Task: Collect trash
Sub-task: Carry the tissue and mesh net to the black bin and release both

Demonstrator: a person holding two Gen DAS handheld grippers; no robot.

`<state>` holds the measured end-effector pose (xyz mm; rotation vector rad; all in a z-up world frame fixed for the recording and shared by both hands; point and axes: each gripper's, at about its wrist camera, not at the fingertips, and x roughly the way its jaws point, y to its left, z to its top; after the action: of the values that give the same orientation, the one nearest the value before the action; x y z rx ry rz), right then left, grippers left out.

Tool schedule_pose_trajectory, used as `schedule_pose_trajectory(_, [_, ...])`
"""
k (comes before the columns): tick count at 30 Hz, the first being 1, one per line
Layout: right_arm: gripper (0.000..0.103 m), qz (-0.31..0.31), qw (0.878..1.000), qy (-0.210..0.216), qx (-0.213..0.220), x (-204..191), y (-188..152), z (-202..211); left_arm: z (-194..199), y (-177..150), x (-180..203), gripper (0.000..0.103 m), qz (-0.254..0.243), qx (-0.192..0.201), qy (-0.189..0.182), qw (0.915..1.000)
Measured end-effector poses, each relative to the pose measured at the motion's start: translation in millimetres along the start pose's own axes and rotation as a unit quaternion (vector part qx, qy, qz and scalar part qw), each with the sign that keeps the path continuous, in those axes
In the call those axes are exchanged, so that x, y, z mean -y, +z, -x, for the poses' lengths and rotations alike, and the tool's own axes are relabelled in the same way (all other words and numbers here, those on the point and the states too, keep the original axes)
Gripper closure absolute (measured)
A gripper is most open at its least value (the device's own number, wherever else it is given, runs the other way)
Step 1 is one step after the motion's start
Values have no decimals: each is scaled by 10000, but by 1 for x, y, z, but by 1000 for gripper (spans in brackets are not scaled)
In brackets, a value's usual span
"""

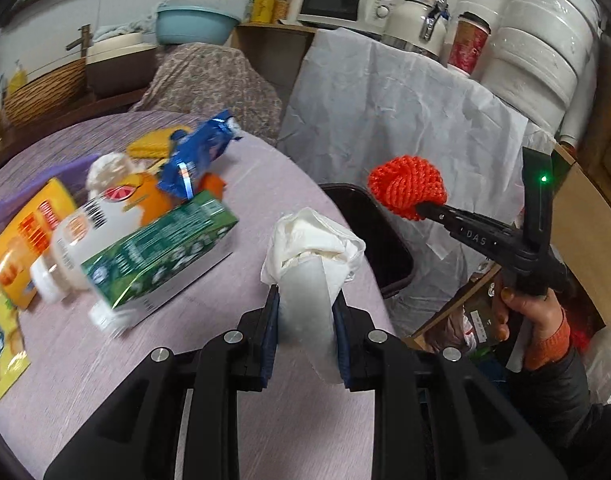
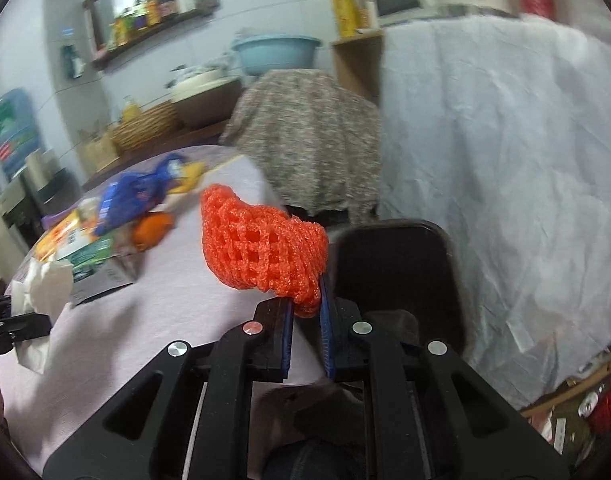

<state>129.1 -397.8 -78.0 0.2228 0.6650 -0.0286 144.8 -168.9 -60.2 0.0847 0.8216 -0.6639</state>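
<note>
Purple table (image 1: pixel 265 184): it carries a heap of packaging on its left part, and the near right part is bare.
Yellow snack bag (image 1: pixel 1 344): it lies at the far left edge, apart from the heap.
Heap of trash: an orange packet (image 1: pixel 29 236), a white plastic bottle (image 1: pixel 77 248), a green carton (image 1: pixel 161 248) and a blue wrapper (image 1: pixel 201 152) lie together, some touching or overlapping. None of them is collected yet.
Left gripper (image 1: pixel 305 312): its two pads are closed on a crumpled white tissue (image 1: pixel 313 240), which stands up above the fingers. It hangs over the right edge of the table, near the bin.
Black bin (image 1: pixel 369 236): it stands just beside the table on the right side. Its inside looks dark, so I cannot tell what is already in it.
Right gripper (image 2: pixel 307 300): it pinches the lower end of an orange foam net (image 2: pixel 261 252) between the pads. The net hangs at the table edge, close to the bin opening but, as I judge, not fully over it.
Progress: two pieces are picked and wait for the drop. In my judgement the task is in an early part, because most of the trash remains on the table.
</note>
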Motion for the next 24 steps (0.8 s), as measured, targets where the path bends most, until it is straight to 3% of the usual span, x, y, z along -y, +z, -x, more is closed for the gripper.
schedule_pose_trajectory(6, [90, -520, 9958, -582, -481, 61, -9, -51, -54, 41, 38, 78, -174, -282, -387, 9987])
schedule_pose_trajectory(10, [88, -829, 9908, -770, -743, 90, -21, -85, -81, 60, 57, 78, -293, -379, -407, 9980])
schedule_pose_trajectory(12, [68, -941, 9885, -820, -850, 98, -27, -96, -95, 66, 63, 78, -225, -502, -488, 9973])
schedule_pose_trajectory(14, [56, -1042, 9870, -875, -857, 105, -31, -101, -106, 70, 66, 78, -175, -594, -502, 9968])
schedule_pose_trajectory(24, [49, -1466, 9798, -1216, -614, 128, -52, -82, -173, 90, 91, 78, -266, -949, -258, 9948])
